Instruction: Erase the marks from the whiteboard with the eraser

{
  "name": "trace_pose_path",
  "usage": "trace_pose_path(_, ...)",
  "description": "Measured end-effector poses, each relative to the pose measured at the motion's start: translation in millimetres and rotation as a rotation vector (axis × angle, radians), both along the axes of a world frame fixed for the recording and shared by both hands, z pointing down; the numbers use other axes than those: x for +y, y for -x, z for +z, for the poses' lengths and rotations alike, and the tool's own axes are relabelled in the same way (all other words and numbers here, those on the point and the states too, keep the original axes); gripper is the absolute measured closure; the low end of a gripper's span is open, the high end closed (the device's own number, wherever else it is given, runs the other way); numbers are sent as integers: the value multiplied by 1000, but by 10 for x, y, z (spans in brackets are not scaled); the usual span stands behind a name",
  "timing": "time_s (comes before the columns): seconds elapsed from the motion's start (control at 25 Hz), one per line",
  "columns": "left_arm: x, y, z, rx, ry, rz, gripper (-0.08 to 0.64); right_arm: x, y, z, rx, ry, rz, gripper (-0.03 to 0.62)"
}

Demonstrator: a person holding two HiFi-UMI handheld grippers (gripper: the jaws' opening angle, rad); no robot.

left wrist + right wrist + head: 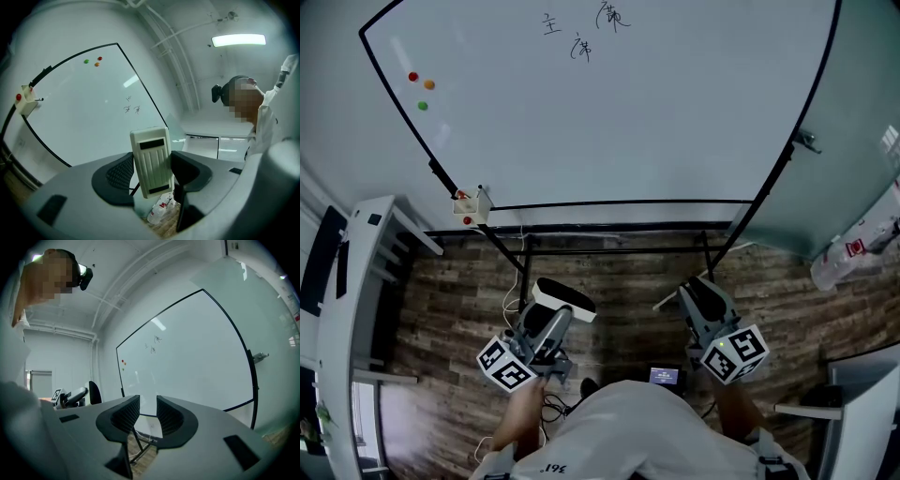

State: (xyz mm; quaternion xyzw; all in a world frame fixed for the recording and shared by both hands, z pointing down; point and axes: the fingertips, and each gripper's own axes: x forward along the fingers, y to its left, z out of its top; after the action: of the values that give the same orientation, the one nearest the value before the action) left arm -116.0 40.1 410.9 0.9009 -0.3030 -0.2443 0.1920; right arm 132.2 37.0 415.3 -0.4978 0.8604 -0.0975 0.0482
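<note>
A large whiteboard [619, 112] stands in front of me, with three small dark written marks near its top [579, 47]. In the left gripper view the marks [132, 109] sit mid-board. My left gripper [555, 317] is shut on a white ribbed eraser [152, 161], held well below and short of the board. The eraser [564, 298] shows as a white block at the jaws. My right gripper [697, 289] hangs level with it to the right. Its jaws [148, 411] stand slightly apart, open, with nothing between them.
Red, orange and green magnets [421, 88] dot the board's left side. A small white holder [473, 202] clings to its lower left corner. The stand's black bars [609, 230] cross above the wooden floor. White furniture [352, 291] stands left, a white bottle [853, 255] right.
</note>
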Motion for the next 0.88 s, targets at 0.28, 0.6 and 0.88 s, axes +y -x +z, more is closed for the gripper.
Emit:
trace_pose_path(0.28, -114, -158, -10, -16, -11, -37, 301, -137, -199, 35, -2, 7, -23, 479)
trace_pose_path(0.6, -436, -43, -38, -78, -20, -94, 302, -389, -66, 154, 6, 37, -72, 479)
trace_pose_path(0.88, -1065, 221, -32, -106, -33, -88, 302, -845, 150, 187, 22, 39, -44, 479)
